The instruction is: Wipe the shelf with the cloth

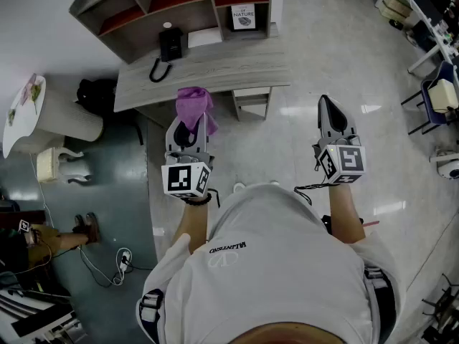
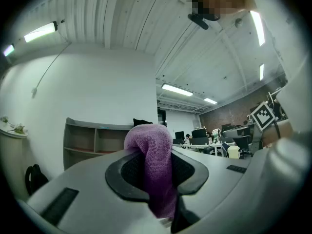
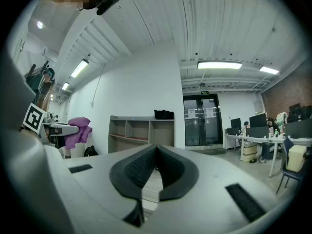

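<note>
A purple cloth is pinched in my left gripper, which is shut on it and held above the front edge of the grey desk top. Behind it rises the grey shelf with open cubbies. In the left gripper view the cloth hangs over the jaws, with the shelf far ahead. My right gripper hovers over the floor to the right of the desk, shut and empty. Its own view shows the shelf straight ahead and the cloth at the left.
A black phone, a white box and a book rest on the desk and shelf. A black bag lies on the floor at the left beside a white round table. Office chairs stand at the right.
</note>
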Demonstrator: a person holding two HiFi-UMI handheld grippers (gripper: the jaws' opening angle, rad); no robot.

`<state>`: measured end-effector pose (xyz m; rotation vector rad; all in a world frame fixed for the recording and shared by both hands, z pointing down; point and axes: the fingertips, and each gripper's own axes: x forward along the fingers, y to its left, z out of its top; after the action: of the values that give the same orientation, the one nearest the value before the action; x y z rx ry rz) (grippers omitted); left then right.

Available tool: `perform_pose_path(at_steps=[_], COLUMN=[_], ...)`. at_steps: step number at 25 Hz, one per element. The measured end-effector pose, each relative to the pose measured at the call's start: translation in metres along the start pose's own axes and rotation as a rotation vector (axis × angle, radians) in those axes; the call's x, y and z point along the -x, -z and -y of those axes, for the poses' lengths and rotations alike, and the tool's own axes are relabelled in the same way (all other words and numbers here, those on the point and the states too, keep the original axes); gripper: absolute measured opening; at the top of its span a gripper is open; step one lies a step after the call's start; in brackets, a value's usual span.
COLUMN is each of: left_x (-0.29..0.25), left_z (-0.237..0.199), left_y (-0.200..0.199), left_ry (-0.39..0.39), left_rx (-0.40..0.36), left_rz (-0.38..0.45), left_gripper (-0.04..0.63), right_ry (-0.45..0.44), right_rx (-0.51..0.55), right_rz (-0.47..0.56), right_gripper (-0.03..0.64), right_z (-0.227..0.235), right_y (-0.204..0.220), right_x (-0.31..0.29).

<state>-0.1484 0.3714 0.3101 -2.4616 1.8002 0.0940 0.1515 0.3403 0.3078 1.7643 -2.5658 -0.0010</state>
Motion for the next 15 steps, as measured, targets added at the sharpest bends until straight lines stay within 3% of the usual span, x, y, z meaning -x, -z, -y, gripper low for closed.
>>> perform_pose_path(at_steps=[15], left_x=[-0.012], left_z=[0.028], left_y=[0.001], left_ry=[-0.001], left_rx=[-0.015], left_rz=[-0.023], left_gripper=[0.094], right_ry=[0.019], right_rx=[-0.023], right_rz=[-0.006], right_gripper=[-0.003], right_z=[0.035], right_y=[0.008], right_x=[0.007])
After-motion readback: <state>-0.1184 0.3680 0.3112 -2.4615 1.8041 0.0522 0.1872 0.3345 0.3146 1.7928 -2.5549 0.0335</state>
